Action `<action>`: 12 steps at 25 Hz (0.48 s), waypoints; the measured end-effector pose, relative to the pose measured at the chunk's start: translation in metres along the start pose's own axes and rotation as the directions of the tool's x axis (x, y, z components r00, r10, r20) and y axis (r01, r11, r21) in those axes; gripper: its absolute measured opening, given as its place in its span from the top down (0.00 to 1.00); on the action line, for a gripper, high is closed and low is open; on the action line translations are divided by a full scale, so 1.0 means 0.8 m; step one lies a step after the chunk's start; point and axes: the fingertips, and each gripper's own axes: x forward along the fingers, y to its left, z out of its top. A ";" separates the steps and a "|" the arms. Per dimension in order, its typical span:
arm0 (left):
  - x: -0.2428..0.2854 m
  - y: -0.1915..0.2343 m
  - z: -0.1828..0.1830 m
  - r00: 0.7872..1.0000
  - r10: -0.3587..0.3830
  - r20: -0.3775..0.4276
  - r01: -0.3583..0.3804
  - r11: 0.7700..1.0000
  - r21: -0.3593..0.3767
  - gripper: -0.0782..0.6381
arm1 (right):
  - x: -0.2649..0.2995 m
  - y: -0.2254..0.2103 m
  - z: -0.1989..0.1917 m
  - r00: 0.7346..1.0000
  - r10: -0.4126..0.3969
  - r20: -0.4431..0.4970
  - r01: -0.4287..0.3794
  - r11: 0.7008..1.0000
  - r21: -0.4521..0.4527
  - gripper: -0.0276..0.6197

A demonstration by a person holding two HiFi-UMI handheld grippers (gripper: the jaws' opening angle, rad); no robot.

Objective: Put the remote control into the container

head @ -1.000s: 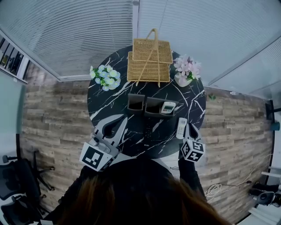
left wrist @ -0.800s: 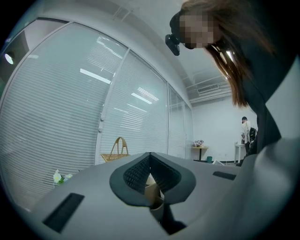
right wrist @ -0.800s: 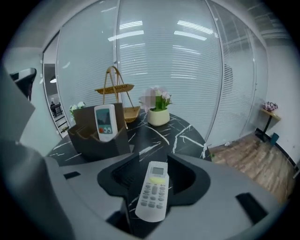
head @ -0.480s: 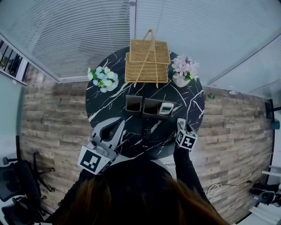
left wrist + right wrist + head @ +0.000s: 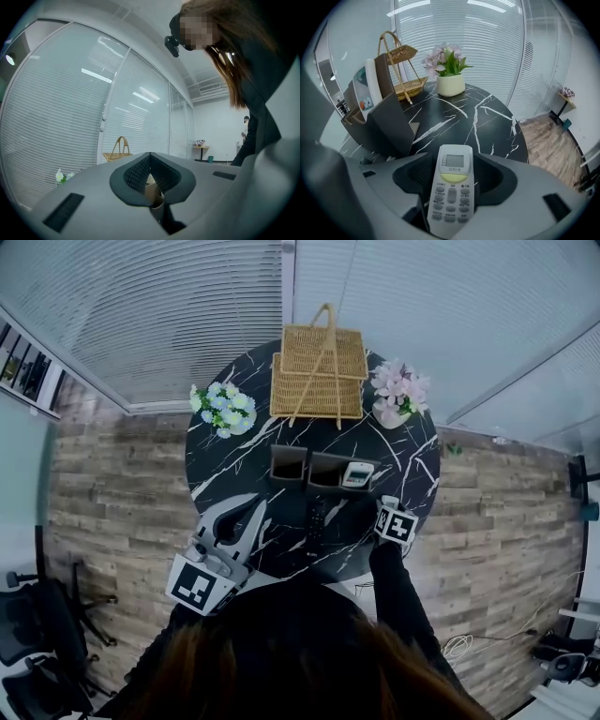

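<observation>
Remote control (image 5: 451,197), white, is lying face up on the black marble table (image 5: 487,117), screen end pointing away from the camera. In the head view it is sitting at roughly 4 o'clock on the tabletop. Right gripper (image 5: 457,165) is pointing steeply down over it. Its jaws have just been opening and are now standing wide, straddling the remote, with a gap showing on the left side, so not clamping yet. Remote is sitting outside the container (image 5: 386,124), which is standing near table centre, at 10 o'clock from the remote in the right gripper view. A second white remote (image 5: 357,473) is already standing upright in the container's right compartment. Left gripper (image 5: 150,158) is hanging level at 7 o'clock of the table, tips meeting, nothing between them. Wicker basket (image 5: 321,367) is sitting at 12 o'clock, pink flowers (image 5: 445,58) in a white pot (image 5: 451,85) at 2, blue-white flowers (image 5: 223,407) at 10.
</observation>
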 end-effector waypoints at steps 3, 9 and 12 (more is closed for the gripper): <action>-0.002 0.002 -0.009 0.999 0.009 -0.044 -0.009 1.000 0.000 0.88 | 0.007 -0.002 -0.004 1.000 0.000 -0.027 0.000 1.000 0.008 0.56; 0.002 0.003 0.000 1.000 0.007 -0.024 -0.007 1.000 0.004 0.88 | 0.004 -0.001 -0.002 1.000 -0.002 -0.013 0.002 1.000 -0.003 0.56; 0.002 0.003 -0.001 1.000 0.005 -0.023 -0.005 1.000 0.004 0.88 | -0.005 0.001 0.002 1.000 0.004 0.030 -0.004 1.000 -0.010 0.56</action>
